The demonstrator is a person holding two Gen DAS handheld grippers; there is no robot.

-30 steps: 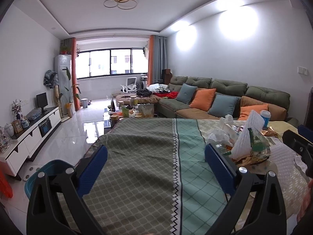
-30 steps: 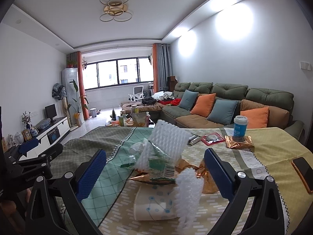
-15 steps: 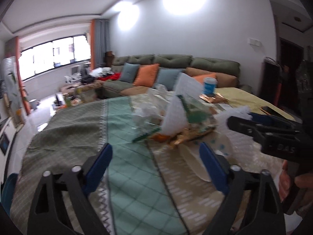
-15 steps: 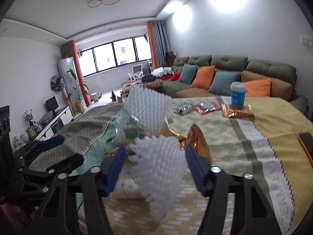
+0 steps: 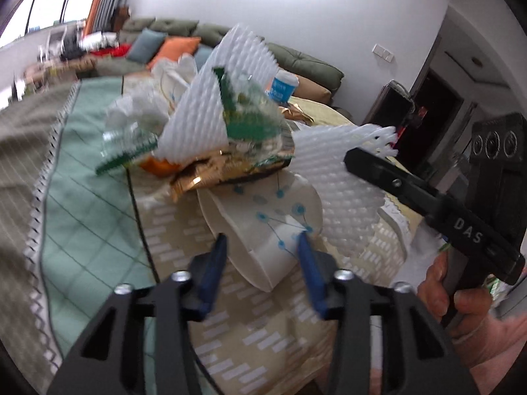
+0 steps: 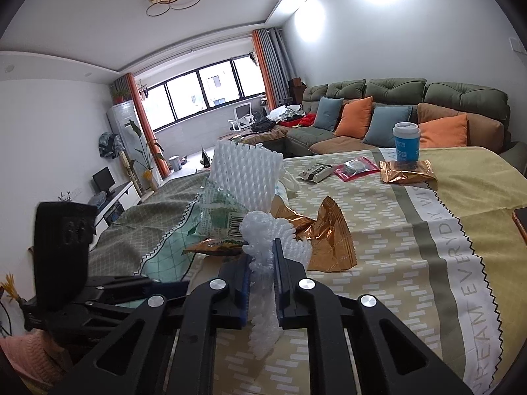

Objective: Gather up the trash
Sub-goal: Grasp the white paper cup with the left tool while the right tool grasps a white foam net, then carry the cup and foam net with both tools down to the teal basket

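Observation:
A heap of trash lies on the table: white foam nets (image 5: pixel 227 89), clear plastic wrap, gold foil wrappers (image 6: pixel 324 240) and a flattened white paper cup (image 5: pixel 270 230). My right gripper (image 6: pixel 260 270) is shut on a white foam net (image 6: pixel 263 296); in the left wrist view the same net (image 5: pixel 339 177) shows in its jaw at the right. My left gripper (image 5: pixel 262 270) is partly closed around the flattened paper cup, its blue pads on either side; I cannot tell whether they touch it.
A blue and white cup (image 6: pixel 405 141), a red packet (image 6: pixel 355 168), a small dark packet (image 6: pixel 314 171) and another gold wrapper (image 6: pixel 406 171) lie farther back on the tablecloth (image 6: pixel 428 263). A phone (image 6: pixel 520 223) lies at the right edge. A sofa stands behind.
My right gripper has closed on the foam net. My left gripper has swung right, moved in on the flattened paper cup and narrowed around it.

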